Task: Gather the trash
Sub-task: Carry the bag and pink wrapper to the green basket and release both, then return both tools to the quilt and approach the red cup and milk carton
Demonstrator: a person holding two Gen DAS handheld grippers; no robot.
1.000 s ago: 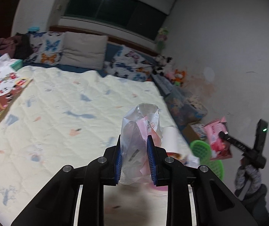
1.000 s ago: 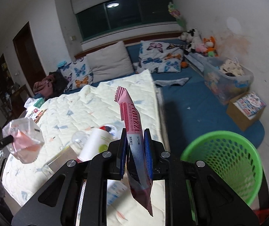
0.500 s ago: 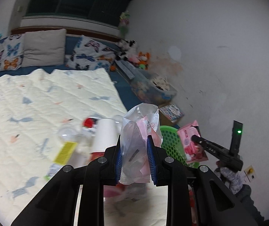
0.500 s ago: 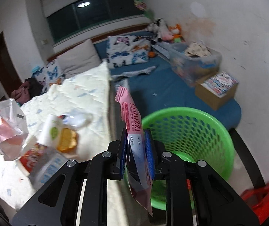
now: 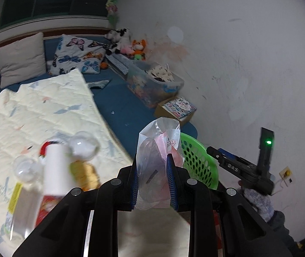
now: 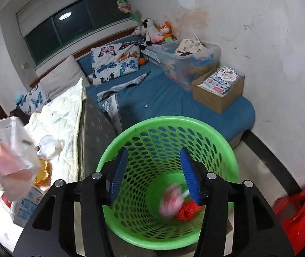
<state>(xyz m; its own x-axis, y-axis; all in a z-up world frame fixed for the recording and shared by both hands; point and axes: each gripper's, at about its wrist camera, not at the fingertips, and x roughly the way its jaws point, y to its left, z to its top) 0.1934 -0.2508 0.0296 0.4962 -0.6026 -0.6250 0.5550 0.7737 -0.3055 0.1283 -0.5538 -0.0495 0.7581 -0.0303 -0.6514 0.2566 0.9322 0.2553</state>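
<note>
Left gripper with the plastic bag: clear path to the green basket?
Probably yes. The left gripper, shut on the plastic bag, sits beside the green basket, but the open right gripper hovers over its mouth and should clear first.

A home bedroom. A quilted bed fills the room, with butterfly pillows at 11 o'clock. Stuffed toys sit at 12 o'clock.

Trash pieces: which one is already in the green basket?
The pink wrapper, blurred at the basket bottom beside a red clump. The clear plastic bag is clamped in the left gripper; bottles lie on the bed.
</note>
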